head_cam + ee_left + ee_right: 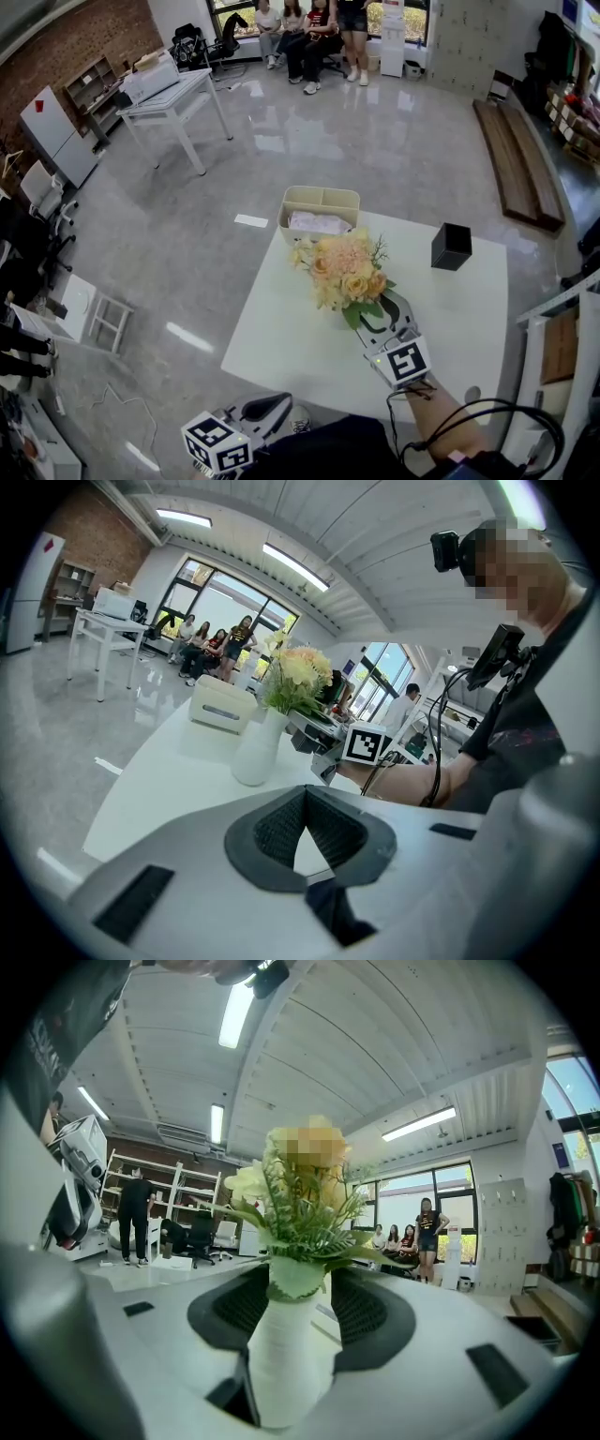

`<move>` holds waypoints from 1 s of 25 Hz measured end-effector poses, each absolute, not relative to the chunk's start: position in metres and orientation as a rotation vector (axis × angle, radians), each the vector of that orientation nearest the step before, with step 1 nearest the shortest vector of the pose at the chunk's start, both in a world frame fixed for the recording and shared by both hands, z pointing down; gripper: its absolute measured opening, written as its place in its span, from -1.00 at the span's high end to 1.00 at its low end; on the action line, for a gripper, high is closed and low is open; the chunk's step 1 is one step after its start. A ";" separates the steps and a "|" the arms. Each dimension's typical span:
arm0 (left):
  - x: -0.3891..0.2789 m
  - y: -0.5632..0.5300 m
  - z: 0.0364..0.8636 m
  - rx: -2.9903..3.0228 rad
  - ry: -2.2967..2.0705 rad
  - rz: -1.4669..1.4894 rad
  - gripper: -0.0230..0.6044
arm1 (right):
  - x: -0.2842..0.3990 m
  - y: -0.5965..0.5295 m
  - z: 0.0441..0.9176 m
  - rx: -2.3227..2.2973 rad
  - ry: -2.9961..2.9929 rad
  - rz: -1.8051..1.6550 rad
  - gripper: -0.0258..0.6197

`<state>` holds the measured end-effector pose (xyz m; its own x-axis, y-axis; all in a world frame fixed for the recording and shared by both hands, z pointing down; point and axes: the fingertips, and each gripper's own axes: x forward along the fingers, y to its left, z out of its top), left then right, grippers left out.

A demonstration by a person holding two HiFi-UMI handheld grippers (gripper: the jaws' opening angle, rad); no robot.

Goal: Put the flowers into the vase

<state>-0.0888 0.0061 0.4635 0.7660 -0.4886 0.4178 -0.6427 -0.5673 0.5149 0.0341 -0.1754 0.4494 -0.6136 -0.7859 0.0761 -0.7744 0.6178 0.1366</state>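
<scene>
A bunch of peach and cream flowers [345, 270] stands in a white vase [255, 752] on the white table [281, 347]. From the head view the blooms hide the vase. My right gripper [375, 314] lies level, its jaws on either side of the vase neck [289, 1354]. A small gap shows beside the pads [370, 1307], so it is open around the vase. Green leaves and blooms [305, 1185] rise just above the jaws. My left gripper [272, 408] hangs off the table's near left corner, fingertips together, holding nothing [305, 803].
A beige two-part box [319, 202] with white paper sits at the table's far edge, and a black cube [451, 247] at the far right. Several people sit and stand by the windows [309, 23]. A white desk [173, 98] stands far left.
</scene>
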 end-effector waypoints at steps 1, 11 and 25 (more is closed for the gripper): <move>-0.088 0.006 0.464 2.291 -0.838 0.298 0.92 | 0.034 -0.175 0.449 1.311 -2.707 -0.139 0.26; -0.083 0.002 0.463 2.290 -0.826 0.293 0.92 | 0.037 -0.174 0.448 1.305 -2.704 -0.140 0.26; -0.074 0.000 0.464 2.303 -0.795 0.272 0.92 | 0.042 -0.169 0.450 1.305 -2.677 -0.139 0.27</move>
